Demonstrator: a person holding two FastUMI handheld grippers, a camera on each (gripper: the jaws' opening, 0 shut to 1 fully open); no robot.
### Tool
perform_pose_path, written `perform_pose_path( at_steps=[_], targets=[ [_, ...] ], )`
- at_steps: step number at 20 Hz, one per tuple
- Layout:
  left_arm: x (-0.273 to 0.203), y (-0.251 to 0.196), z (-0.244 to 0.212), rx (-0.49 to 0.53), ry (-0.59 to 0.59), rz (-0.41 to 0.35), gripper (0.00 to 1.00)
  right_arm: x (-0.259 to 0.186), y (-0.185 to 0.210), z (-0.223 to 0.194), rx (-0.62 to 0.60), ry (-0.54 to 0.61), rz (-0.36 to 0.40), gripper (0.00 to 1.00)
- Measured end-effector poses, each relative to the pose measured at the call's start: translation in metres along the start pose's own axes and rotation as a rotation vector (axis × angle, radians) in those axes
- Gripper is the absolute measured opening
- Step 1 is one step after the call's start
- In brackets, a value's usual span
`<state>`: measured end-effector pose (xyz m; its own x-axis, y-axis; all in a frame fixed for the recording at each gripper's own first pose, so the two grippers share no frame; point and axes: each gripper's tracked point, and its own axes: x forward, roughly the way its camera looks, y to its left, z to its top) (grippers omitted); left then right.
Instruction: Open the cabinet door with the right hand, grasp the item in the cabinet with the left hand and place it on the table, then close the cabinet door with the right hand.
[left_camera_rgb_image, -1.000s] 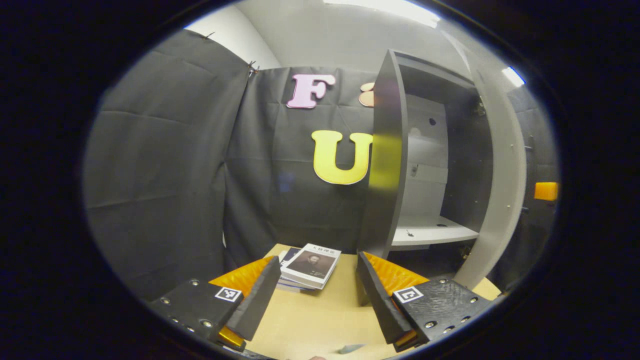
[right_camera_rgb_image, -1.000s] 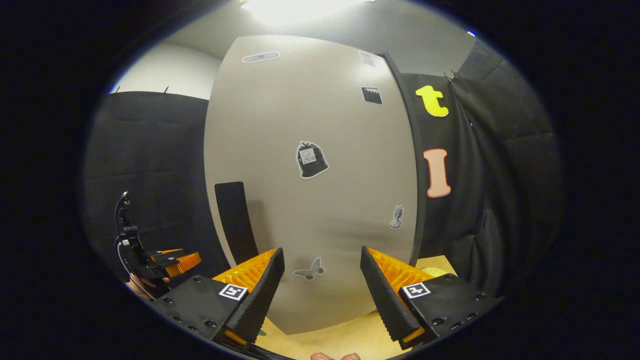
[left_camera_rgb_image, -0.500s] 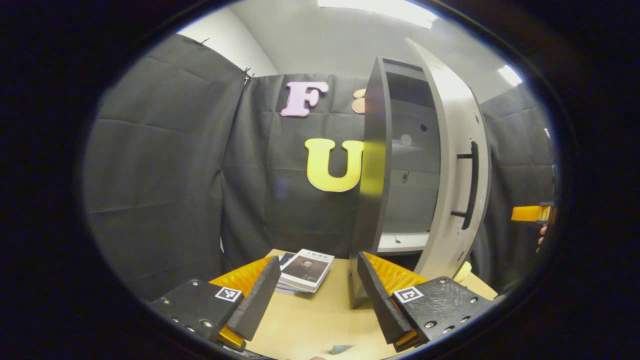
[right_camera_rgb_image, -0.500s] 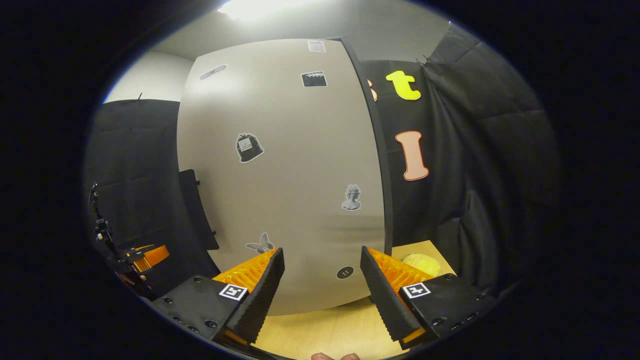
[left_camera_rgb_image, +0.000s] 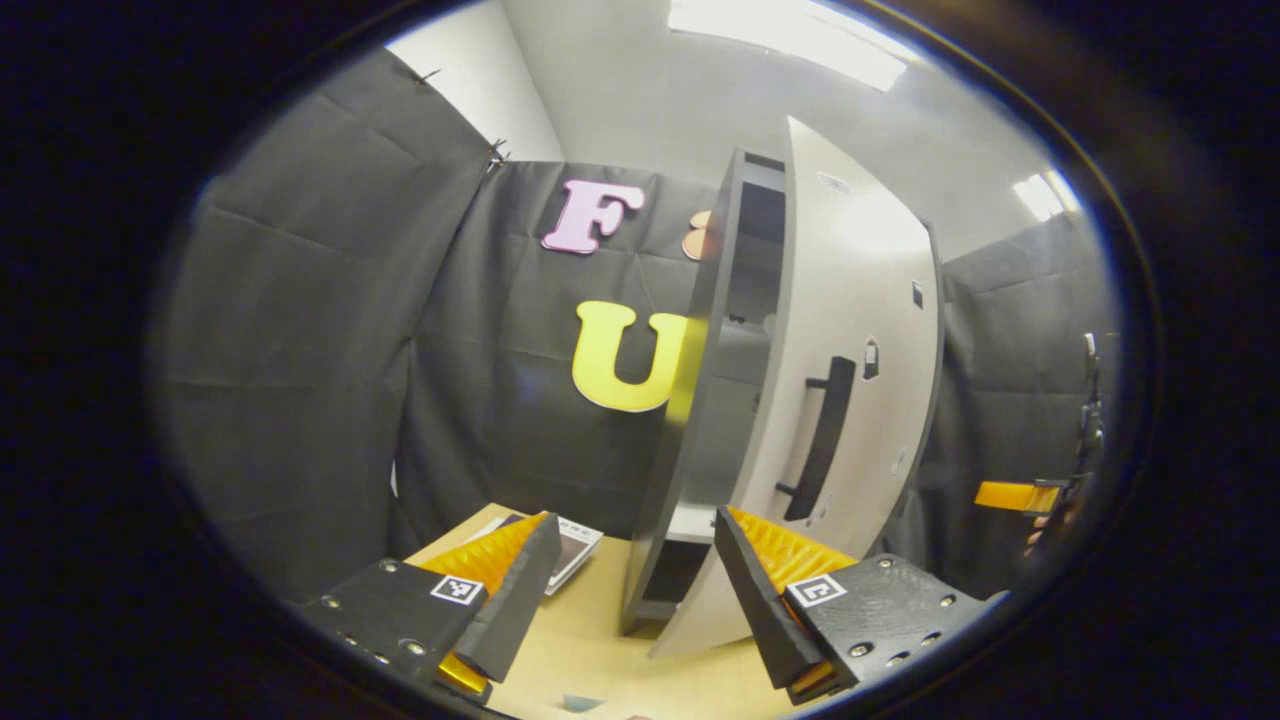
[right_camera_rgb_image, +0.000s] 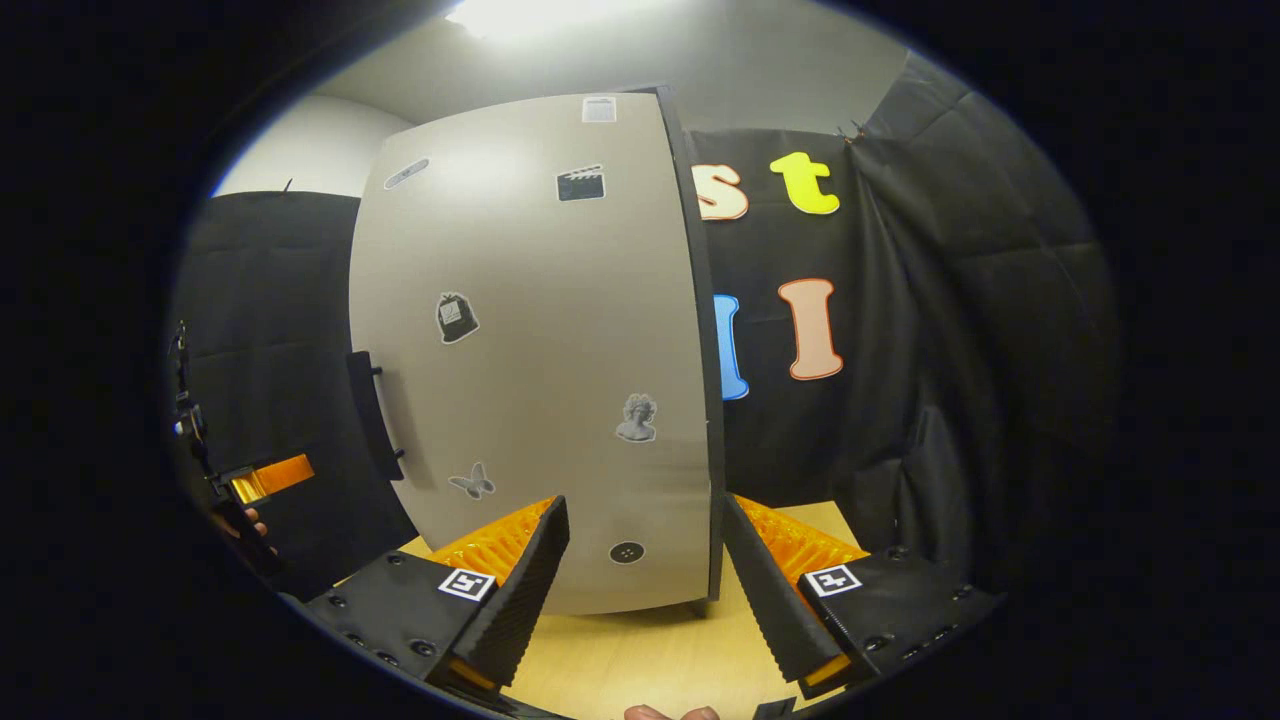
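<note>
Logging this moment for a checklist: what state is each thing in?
cabinet door: nearly shut, a narrow gap left
door handle: free, nothing gripping it
book: lying flat on the table, beside the cabinet
left gripper: open, empty
right gripper: open, empty, facing the door

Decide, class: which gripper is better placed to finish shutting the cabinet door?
Right. The right gripper faces the cabinet door's stickered outer face with open jaws, so it can likely push it. The left gripper, also open, sits toward the cabinet's opening edge, where a gap remains.
</note>
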<state>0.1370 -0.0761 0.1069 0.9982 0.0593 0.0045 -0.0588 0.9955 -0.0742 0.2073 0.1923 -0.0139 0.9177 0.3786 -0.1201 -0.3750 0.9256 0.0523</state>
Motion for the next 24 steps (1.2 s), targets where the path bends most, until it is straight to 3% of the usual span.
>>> perform_pose_path(
  at_steps=[7, 12, 15, 16, 18, 19, 21, 24],
  targets=[
    [0.011, -0.058, 0.007, 0.073, 0.019, -0.099, 0.91, -0.019, -0.002, 0.025, 0.021, -0.096, 0.002, 0.96],
    [0.015, -0.105, 0.015, 0.107, 0.008, -0.152, 0.94, -0.036, -0.026, 0.028, -0.062, -0.117, -0.055, 0.97],
    [0.012, -0.116, 0.007, 0.101, 0.02, -0.147, 0.91, -0.043, -0.037, 0.024, -0.061, -0.107, -0.06, 0.97],
    [0.011, -0.119, 0.004, 0.097, 0.021, -0.141, 0.97, -0.045, -0.04, 0.022, -0.054, -0.101, -0.057, 0.98],
    [0.007, -0.124, 0.002, 0.095, 0.024, -0.125, 0.91, -0.053, -0.049, 0.022, -0.034, -0.106, -0.056, 0.98],
    [0.002, -0.125, 0.003, 0.093, 0.02, -0.113, 0.97, -0.056, -0.053, 0.022, -0.029, -0.11, -0.047, 0.98],
    [-0.006, -0.129, 0.002, 0.064, 0.019, -0.09, 0.92, -0.058, -0.06, 0.025, -0.035, -0.12, -0.024, 0.98],
    [-0.031, -0.14, 0.008, 0.046, -0.016, -0.051, 0.91, -0.06, -0.069, 0.029, -0.038, -0.121, -0.002, 0.98]
  ],
)
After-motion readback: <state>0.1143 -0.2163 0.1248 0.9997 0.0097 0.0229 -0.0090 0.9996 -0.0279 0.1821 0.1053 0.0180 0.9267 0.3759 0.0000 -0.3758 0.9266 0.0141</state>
